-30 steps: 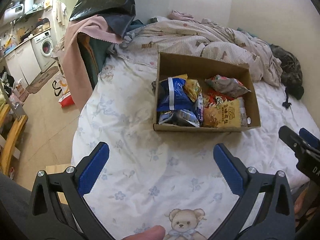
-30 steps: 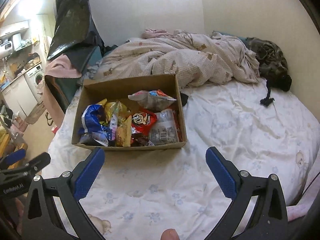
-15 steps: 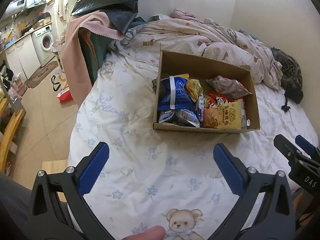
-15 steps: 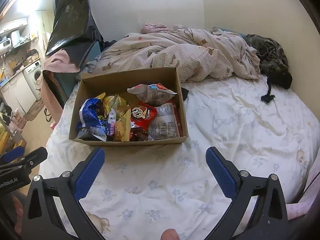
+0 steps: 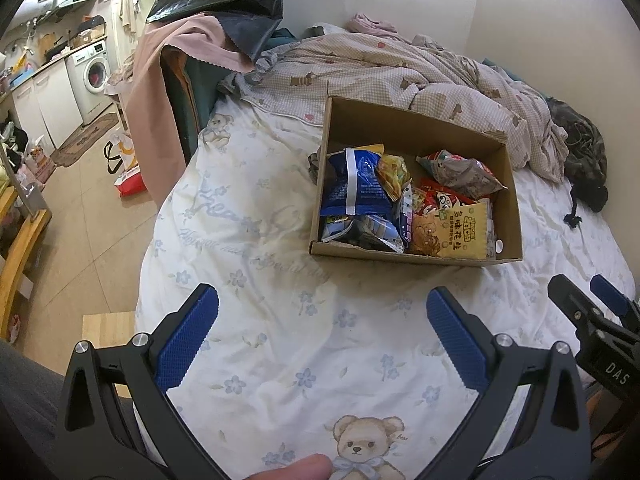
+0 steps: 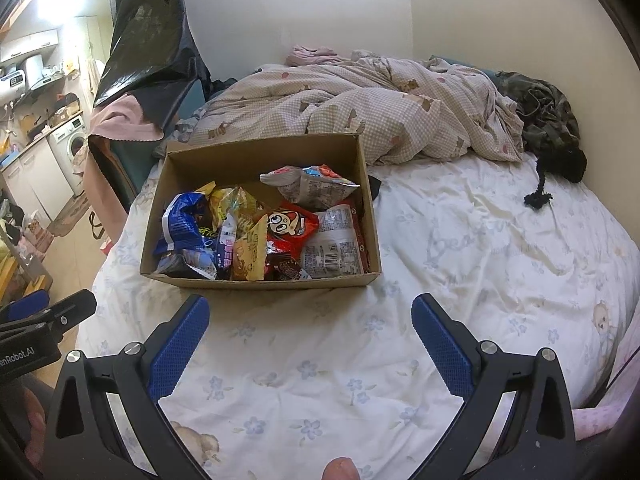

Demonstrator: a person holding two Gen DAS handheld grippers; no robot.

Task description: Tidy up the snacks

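— Two claws to report, please. State of each?

— My left claw (image 5: 322, 330) stands wide apart, nothing between its blue pads, hovering over the bed sheet (image 5: 248, 248). My right claw (image 6: 310, 338) likewise gapes, empty, above the same sheet.

— Location of the snacks?

— All inside one cardboard box (image 6: 256, 280) resting on the bed, ahead of both claws and apart from them. Contents piled loosely: a blue bag (image 5: 354, 184) at the left side, a yellow packet (image 5: 460, 232) against the near wall, a red bag with a cartoon face (image 6: 290, 222) near the middle, a silver-backed packet (image 6: 308, 186) towards the rear.

— Surroundings?

— A crumpled checked duvet (image 6: 360, 112) lies behind the box, touching its far wall.
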